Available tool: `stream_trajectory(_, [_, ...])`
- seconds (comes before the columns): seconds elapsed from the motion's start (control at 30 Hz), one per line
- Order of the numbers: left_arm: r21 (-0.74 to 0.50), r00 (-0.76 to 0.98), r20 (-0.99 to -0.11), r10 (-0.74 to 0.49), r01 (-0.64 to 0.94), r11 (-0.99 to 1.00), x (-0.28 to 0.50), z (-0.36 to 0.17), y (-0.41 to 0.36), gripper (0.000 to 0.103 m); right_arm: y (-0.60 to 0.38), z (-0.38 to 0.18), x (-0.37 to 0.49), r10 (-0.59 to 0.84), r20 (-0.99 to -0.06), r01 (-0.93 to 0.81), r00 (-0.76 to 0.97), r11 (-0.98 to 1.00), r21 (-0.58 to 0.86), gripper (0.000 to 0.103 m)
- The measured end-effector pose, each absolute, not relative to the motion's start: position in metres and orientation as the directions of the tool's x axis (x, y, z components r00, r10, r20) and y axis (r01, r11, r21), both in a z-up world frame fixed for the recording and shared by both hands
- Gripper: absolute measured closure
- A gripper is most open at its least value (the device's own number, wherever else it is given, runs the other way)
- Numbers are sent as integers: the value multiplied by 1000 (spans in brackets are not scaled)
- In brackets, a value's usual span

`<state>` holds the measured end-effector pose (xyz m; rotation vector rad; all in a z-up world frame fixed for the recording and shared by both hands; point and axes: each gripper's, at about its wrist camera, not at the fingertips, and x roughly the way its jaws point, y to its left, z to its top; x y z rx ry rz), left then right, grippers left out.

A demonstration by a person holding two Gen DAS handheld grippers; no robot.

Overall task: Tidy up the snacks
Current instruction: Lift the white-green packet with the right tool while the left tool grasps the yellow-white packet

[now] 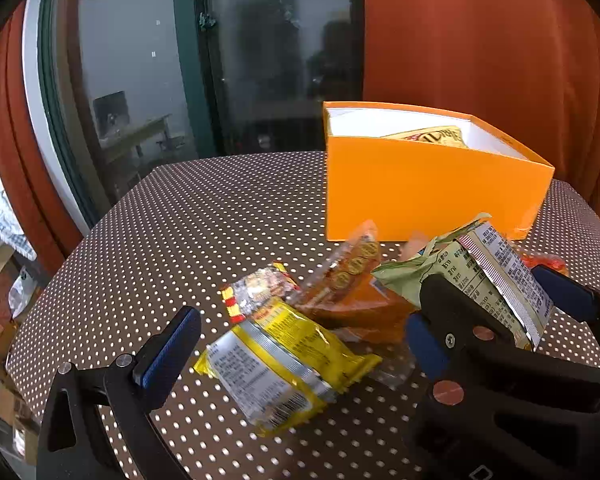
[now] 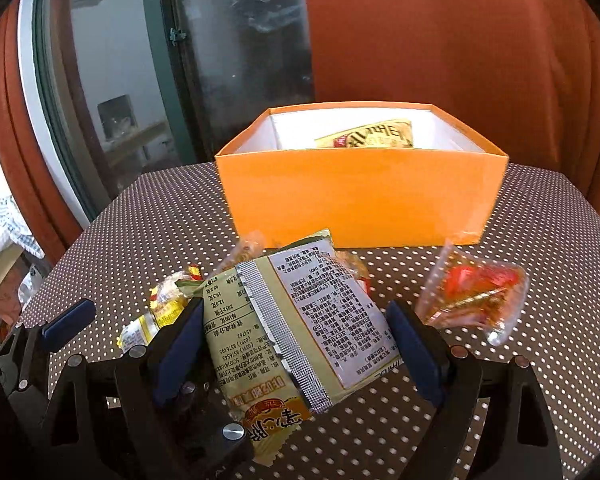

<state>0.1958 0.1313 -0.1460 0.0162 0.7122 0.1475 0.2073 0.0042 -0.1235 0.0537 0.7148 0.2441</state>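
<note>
right gripper [image 2: 296, 344]: clamps green snack packet [image 2: 300, 320] (label up) | left gripper [image 1: 300, 344]: open, empty

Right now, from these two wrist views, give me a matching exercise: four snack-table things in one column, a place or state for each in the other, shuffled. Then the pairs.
Things:
1. pale green packet
2. yellow packet
3. gold packet
4. clear red-filled packet

Places or states:
A. inside the orange box
B. on the dotted table, between the left gripper's open fingers
C. clamped in the right gripper
D. on the table, right of the right gripper

Pairs: 1-C, 2-B, 3-A, 4-D
</note>
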Motion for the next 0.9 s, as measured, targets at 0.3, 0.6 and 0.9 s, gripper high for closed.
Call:
stream_trajectory(0.3, [59,699,-702,138,-136,989,216,-175,153,1,24,-146,220,236,-669,-190,705,971,143,13])
stream_trajectory(0.6, [9,679,-725,111,-152,988,217,-194,163,0,31,-160,220,215,-683,-181,698,976,123,13])
stream_trajectory(0.9, [-15,682,-726,92,-148,989,202,-199,158,5,23,-166,217,207,-692,-160,691,978,134,15])
